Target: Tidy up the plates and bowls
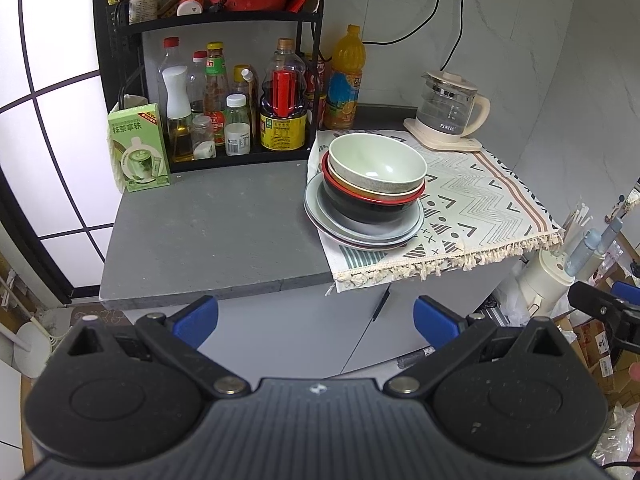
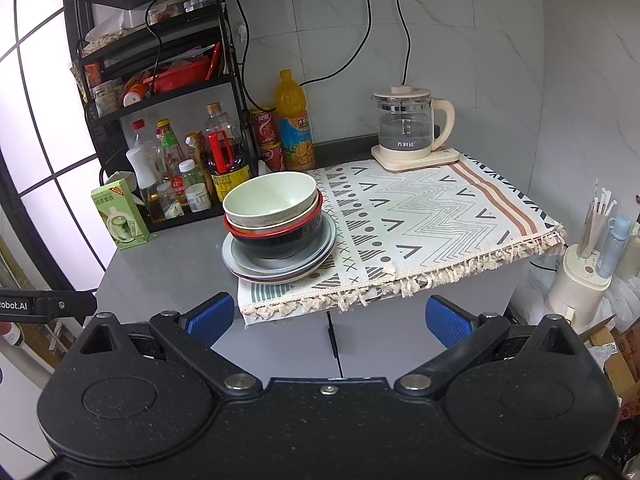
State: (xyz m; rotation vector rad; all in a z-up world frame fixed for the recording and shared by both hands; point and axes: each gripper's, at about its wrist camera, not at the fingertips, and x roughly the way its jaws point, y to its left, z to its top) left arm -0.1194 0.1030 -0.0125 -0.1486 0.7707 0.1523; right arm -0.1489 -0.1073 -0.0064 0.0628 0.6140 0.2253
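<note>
Left wrist view: bowls [image 1: 376, 164] sit nested on plates [image 1: 362, 232] at the cloth's [image 1: 480, 208] left edge on the worktop [image 1: 208, 232]. Both the left hand-held gripper [image 1: 316, 320] and the right hand-held gripper [image 2: 330, 320] hang spread wide, empty, off the front edge.

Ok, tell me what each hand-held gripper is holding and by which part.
Nothing is held. The left hand-held gripper and right hand-held gripper are both open, short of the stacked bowls and plates.

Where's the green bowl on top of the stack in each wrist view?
Left wrist: green bowl sits right of centre, upper middle, topping the stack on the patterned cloth's left edge.
Right wrist: green bowl sits left of centre, mid-height.
Shared landmark: the glass kettle, behind and right of the bowl.
</note>
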